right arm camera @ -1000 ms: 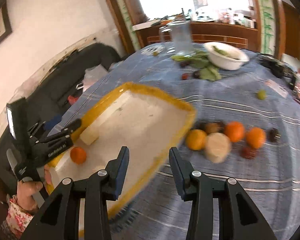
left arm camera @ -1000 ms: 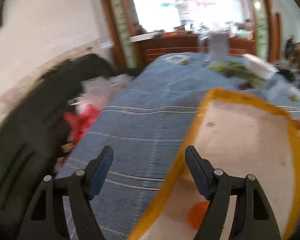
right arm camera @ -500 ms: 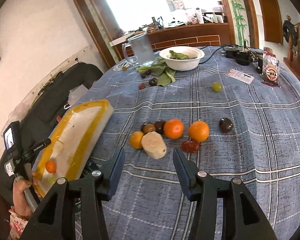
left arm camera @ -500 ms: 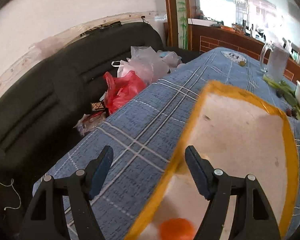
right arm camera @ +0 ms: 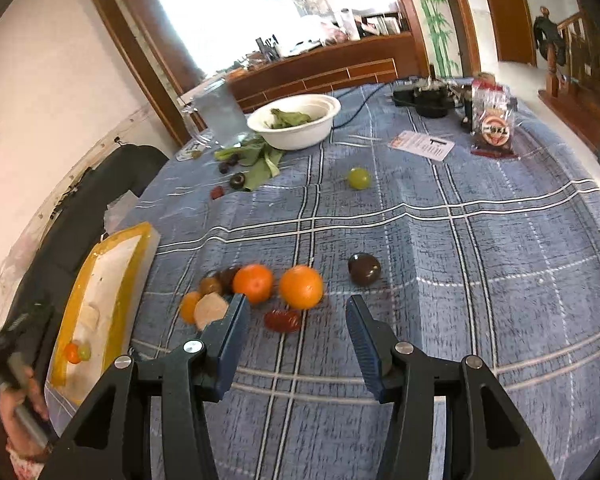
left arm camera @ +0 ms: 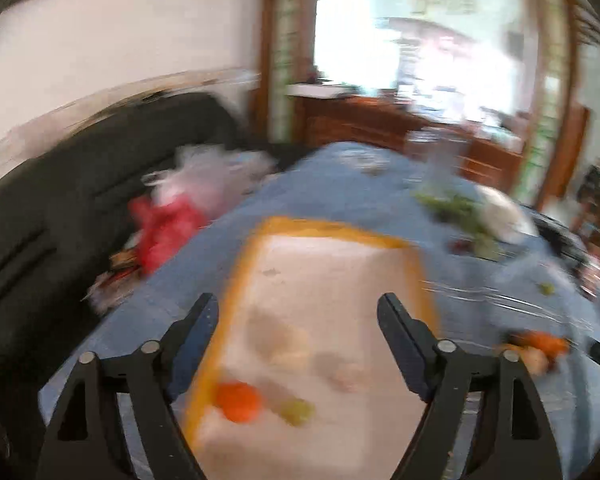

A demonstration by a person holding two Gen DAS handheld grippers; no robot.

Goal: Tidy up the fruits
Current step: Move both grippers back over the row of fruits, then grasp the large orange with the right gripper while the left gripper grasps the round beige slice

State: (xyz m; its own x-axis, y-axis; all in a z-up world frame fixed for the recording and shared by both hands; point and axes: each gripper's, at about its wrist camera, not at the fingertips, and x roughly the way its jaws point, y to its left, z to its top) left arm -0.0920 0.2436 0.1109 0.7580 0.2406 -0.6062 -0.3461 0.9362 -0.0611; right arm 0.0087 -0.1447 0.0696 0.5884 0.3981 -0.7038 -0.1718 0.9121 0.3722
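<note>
A yellow-rimmed white tray (left arm camera: 416, 264) lies on the blue checked tablecloth; it also shows at the left in the right wrist view (right arm camera: 140, 240). In it lie a small orange fruit (left arm camera: 237, 402), a green grape (left arm camera: 298, 411) and pale pieces. My left gripper (left arm camera: 298, 316) is open and empty over the tray. My right gripper (right arm camera: 296, 320) is open and empty just in front of two oranges (right arm camera: 301, 286), a red date (right arm camera: 282, 320), a dark plum (right arm camera: 364, 268) and a pale fruit piece (right arm camera: 210, 310). A green grape (right arm camera: 358, 178) lies farther back.
A white bowl of greens (right arm camera: 296, 120), a glass jug (right arm camera: 218, 110), loose leaves and dark fruits stand at the back. A snack bag (right arm camera: 494, 120), a card and a black cable device sit at the back right. A black sofa with bags (left arm camera: 168, 216) is on the left.
The right gripper has moved closer to the fruit cluster. The left view has swung right, so the tray sits centred between its fingers; the image is blurred by motion.
</note>
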